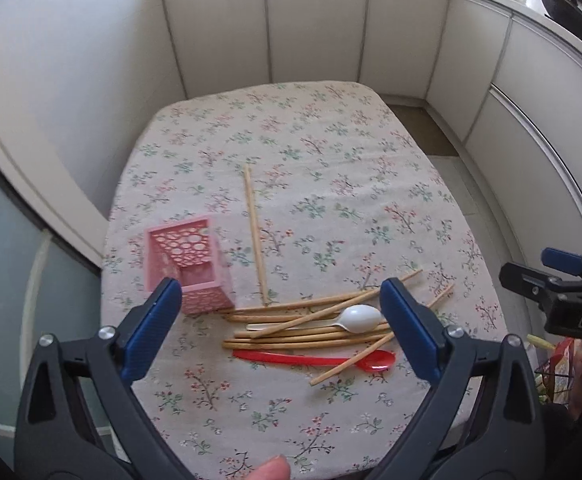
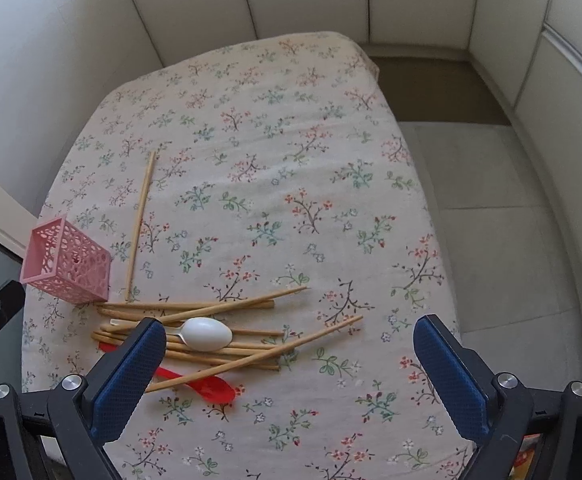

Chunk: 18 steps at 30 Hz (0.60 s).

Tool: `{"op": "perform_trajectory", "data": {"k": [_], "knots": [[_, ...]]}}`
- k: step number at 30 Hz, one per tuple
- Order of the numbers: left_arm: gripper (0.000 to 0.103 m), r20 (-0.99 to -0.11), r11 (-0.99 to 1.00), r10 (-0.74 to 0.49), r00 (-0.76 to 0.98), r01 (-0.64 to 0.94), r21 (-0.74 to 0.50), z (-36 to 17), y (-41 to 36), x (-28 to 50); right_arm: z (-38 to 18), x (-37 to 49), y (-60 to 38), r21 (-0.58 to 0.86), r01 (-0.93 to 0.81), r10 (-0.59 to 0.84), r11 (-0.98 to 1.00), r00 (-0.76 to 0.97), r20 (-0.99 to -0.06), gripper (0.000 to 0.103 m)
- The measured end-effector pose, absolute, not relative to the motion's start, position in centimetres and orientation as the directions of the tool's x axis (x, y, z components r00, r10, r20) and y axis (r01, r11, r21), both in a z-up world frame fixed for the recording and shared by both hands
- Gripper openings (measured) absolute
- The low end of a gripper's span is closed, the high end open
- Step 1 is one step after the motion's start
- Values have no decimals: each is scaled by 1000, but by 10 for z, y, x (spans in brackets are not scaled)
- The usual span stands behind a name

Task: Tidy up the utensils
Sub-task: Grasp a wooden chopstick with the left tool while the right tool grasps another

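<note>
I hold the left gripper and right gripper spread wide, empty, above the chopsticks and spoons beside the pink holder. No utensil is stowed yet. Next I judge: descend, clamp one chopstick.

Tablecloth: matt woven cloth, floral print. Chopsticks: pale wood/bamboo, dull finish. White spoon & red spoon: smooth glossy plastic. Pink holder: perforated matt plastic. Gripper pads: blue, textured, rubbery; arms black plastic w/ metal screws.
</note>
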<state>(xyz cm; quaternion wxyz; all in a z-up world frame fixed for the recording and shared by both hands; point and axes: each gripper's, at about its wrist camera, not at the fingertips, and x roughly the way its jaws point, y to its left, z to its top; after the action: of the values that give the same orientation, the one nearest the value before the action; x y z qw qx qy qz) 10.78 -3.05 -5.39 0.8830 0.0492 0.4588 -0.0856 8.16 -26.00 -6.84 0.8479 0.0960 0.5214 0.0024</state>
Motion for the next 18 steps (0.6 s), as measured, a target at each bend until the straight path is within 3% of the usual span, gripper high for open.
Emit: {"op": "perform_trajectory", "data": {"k": [2,4,6,10,18], "knots": [[92,-842,970,-148,519,242,-21,-69,-44,117,-82,86,-274,197,136,120,971,433,-893,91],[81,-864,952,-190,465,302,-47,-87,-58,126,-97,86,-289,218,172,131,960,412,-902,89],[62,-883,927,-244,400,365,-91,-104,-73,135,-114,85,-301,242,202,151,949,383,-911,86],[55,-915,883,-296,273,445,-153,-139,-104,154,-138,85,-319,293,233,205,927,338,-918,80],[41,-961,840,-183,209,541,-42,-187,-145,164,-167,94,-331,370,250,295,895,292,-910,79]]}}
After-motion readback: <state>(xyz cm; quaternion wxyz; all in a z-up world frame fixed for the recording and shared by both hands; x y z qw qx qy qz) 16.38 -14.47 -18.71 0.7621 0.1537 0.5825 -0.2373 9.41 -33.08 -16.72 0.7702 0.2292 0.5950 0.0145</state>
